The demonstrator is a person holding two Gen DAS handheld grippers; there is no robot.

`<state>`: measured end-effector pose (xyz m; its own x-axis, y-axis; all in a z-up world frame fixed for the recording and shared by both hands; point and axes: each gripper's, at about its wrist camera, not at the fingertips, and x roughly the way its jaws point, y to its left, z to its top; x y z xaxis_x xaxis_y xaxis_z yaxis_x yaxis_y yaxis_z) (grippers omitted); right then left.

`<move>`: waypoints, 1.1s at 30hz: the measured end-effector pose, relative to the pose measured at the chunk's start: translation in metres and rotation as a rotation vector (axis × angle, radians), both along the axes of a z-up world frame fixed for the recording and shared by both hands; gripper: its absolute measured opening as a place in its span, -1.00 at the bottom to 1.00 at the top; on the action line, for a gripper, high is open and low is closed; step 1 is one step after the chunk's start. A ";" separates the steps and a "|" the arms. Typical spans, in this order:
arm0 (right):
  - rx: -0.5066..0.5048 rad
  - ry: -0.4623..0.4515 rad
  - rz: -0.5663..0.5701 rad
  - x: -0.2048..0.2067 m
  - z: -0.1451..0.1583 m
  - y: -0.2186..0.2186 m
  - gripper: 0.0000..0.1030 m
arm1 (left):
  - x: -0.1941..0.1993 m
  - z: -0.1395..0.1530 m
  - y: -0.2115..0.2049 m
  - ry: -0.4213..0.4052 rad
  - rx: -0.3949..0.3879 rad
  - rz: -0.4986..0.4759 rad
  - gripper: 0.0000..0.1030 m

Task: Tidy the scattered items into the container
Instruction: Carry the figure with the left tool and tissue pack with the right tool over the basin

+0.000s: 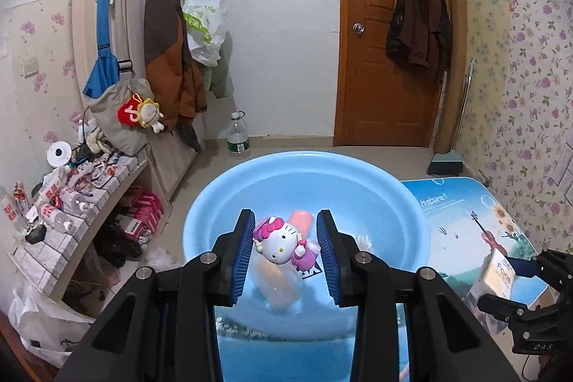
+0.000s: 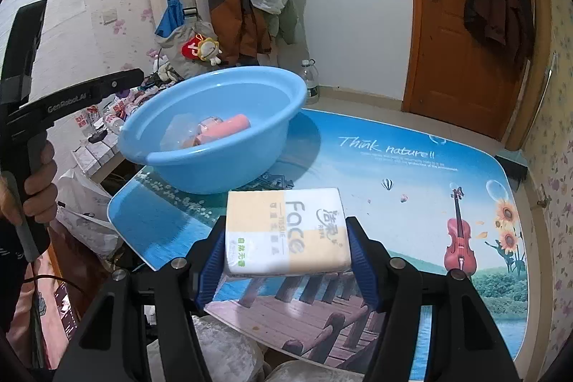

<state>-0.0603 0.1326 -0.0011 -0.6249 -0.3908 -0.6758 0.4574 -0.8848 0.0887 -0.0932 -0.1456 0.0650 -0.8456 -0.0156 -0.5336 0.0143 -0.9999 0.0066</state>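
A light blue basin point(image 2: 215, 127) holds a pink tube point(image 2: 231, 126). The cat figure point(image 1: 281, 244) is white and pink. The tissue pack point(image 2: 286, 231) is yellow-and-white, on a table point(image 2: 412, 174) printed with sky, violin and sunflowers.

Past the left gripper's tips, the clear packet point(image 1: 275, 281) in the basin point(image 1: 222, 196) is blurred, its contents unreadable; the cat toy point(image 1: 279, 240) hides its top

The basin point(image 2: 215, 127) stands on the table point(image 2: 394, 167) near its left edge, with a pink tube point(image 2: 232, 126) and a clear bag point(image 2: 177, 131) inside. The tissue pack point(image 2: 286, 231) is nearer than the basin, between the right gripper point(image 2: 286, 260) pads. The cat toy point(image 1: 281, 244) sits between the left gripper point(image 1: 286, 253) pads, over the basin.
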 end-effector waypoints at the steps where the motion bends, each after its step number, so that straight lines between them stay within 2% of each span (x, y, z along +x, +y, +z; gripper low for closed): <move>1: 0.001 -0.003 -0.002 -0.001 -0.001 0.000 0.25 | -0.004 -0.004 0.000 -0.009 -0.002 0.000 -0.34; 7: 0.005 -0.020 -0.001 -0.007 -0.009 0.000 0.25 | -0.026 -0.034 0.006 -0.083 -0.003 -0.002 -0.34; 12: 0.006 -0.034 -0.003 -0.011 -0.015 0.000 0.25 | -0.030 -0.051 0.010 -0.112 -0.016 0.005 -0.34; 15: 0.007 -0.040 -0.003 -0.013 -0.018 0.000 0.25 | -0.029 -0.051 0.011 -0.107 -0.019 0.010 -0.29; 17: 0.007 -0.044 -0.003 -0.014 -0.020 0.000 0.25 | -0.027 -0.049 0.011 -0.095 -0.019 0.007 -0.17; 24: 0.006 -0.037 0.002 -0.016 -0.018 -0.005 0.25 | -0.019 -0.042 0.010 -0.074 -0.019 -0.004 -0.16; 28: 0.004 -0.007 0.009 -0.019 -0.007 -0.011 0.25 | -0.014 -0.040 0.006 -0.069 -0.013 0.001 -0.16; 33: 0.000 0.063 0.046 -0.030 0.022 -0.029 0.25 | -0.010 -0.039 -0.004 -0.066 -0.003 0.017 -0.16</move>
<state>-0.0905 0.1041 0.0214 -0.6477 -0.4199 -0.6357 0.5020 -0.8629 0.0586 -0.1034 -0.1494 0.0259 -0.8079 -0.0311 -0.5885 0.0308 -0.9995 0.0106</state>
